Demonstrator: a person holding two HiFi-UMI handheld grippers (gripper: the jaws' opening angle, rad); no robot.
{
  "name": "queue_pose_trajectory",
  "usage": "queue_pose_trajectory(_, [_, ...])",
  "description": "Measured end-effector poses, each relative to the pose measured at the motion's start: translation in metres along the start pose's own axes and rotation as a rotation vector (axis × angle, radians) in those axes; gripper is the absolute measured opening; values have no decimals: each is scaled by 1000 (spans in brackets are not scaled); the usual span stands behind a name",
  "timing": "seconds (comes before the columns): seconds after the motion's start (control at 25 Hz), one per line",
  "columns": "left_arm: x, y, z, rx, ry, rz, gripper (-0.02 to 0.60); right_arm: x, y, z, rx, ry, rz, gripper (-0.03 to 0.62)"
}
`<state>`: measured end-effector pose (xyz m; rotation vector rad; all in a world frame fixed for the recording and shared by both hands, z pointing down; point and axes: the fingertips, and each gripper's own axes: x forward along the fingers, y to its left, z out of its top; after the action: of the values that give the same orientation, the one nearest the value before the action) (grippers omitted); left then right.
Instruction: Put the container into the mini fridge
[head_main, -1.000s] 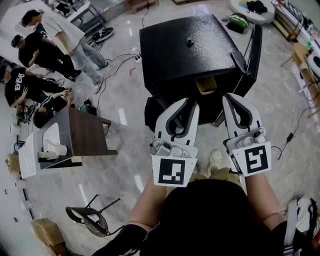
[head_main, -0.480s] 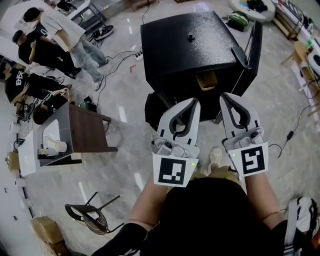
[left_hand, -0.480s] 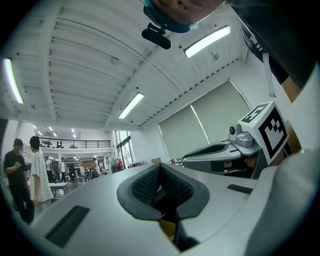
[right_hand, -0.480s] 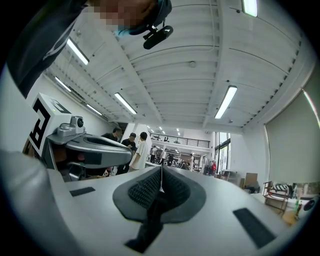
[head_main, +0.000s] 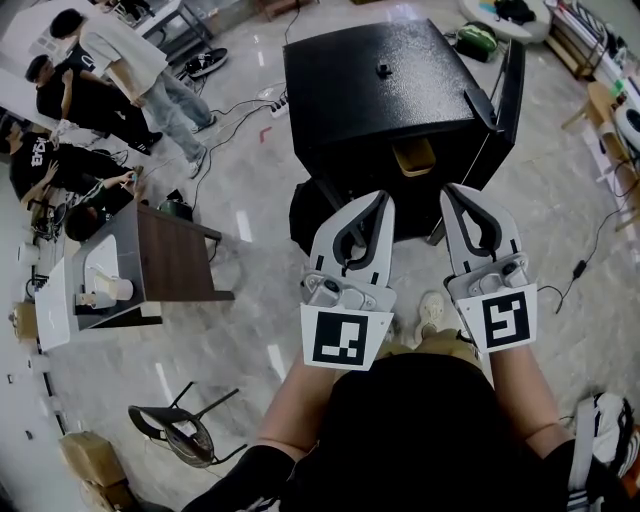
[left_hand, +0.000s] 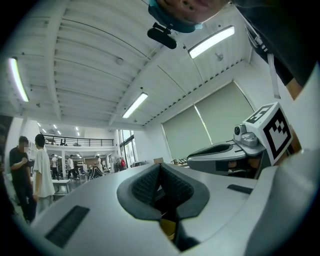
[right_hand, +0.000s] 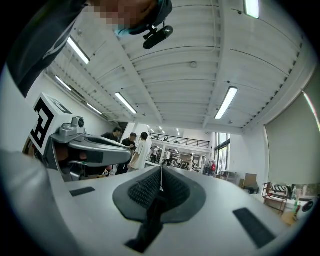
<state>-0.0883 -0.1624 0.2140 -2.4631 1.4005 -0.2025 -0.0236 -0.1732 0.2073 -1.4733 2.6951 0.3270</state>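
Note:
The black mini fridge stands ahead of me in the head view, its door swung open on the right. A tan container sits inside the opening, just under the top's front edge. My left gripper and right gripper hang side by side a little in front of the opening, both shut and holding nothing. In the left gripper view the pads meet, and a bit of yellow shows below them. The right gripper's pads also meet.
A dark side table with white cups stands at the left, and a folding chair lies lower left. Several people sit and stand at the upper left. Cables run over the tiled floor on both sides of the fridge.
The left gripper's jaws have drawn together. Both grippers have stayed almost in place in front of the fridge; the right one has edged slightly left.

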Motion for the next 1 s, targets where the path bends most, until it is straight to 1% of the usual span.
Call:
queue_pose_trajectory(0.2, [-1, 2, 0, 3, 7, -3, 23, 1, 3, 1, 0, 2, 4, 37])
queue_pose_trajectory(0.4, [-3, 1, 0, 3, 1, -7, 23, 2, 11, 1, -15, 3, 28, 35])
queue_pose_trajectory(0.6, [-2, -1, 2, 2, 4, -20, 23, 2, 13, 2, -11, 7, 33, 35])
queue_pose_trajectory(1.0, [-1, -2, 1, 8, 8, -22, 23, 1, 13, -1, -10, 10, 35, 35])
